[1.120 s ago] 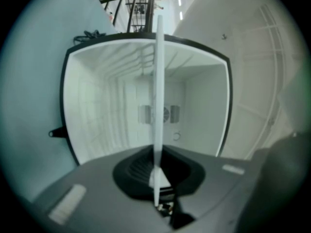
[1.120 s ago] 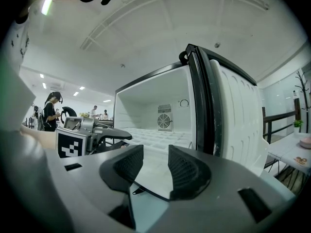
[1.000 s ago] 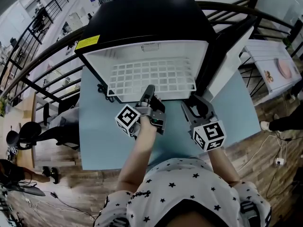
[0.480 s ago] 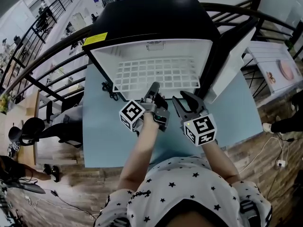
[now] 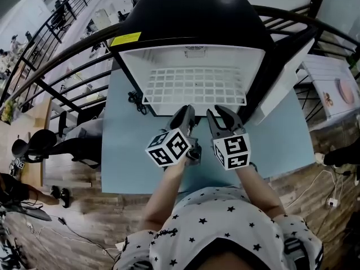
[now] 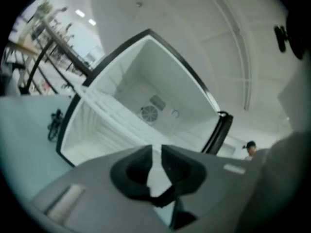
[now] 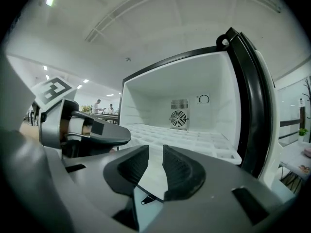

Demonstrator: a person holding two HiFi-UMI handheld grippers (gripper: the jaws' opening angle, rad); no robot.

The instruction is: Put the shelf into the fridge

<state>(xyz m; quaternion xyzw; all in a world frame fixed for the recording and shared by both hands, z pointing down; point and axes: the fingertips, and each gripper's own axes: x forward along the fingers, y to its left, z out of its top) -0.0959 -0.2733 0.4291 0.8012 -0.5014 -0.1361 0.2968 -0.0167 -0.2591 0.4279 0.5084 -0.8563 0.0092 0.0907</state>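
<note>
A black mini fridge point(image 5: 185, 24) stands open on the light blue table point(image 5: 126, 151), its door point(image 5: 284, 77) swung to the right. The white wire shelf point(image 5: 194, 86) lies flat inside the white cavity, its front edge at the opening. My left gripper point(image 5: 184, 114) hovers just in front of that edge, shut with nothing in it. Beside it, my right gripper point(image 5: 221, 117) has its jaws closing, still apart with nothing between them. In the right gripper view the shelf point(image 7: 184, 137) stretches back toward the rear fan, and the left gripper point(image 7: 97, 132) shows at the left.
A black cable point(image 5: 135, 99) lies on the table left of the fridge. Dark curved railings run behind the table. A white side table with a pink plate point(image 5: 343, 89) stands at the right. Wooden floor surrounds the table.
My left gripper has drawn back off the shelf's front edge. The right gripper has moved left, next to the left one, and its jaws have narrowed.
</note>
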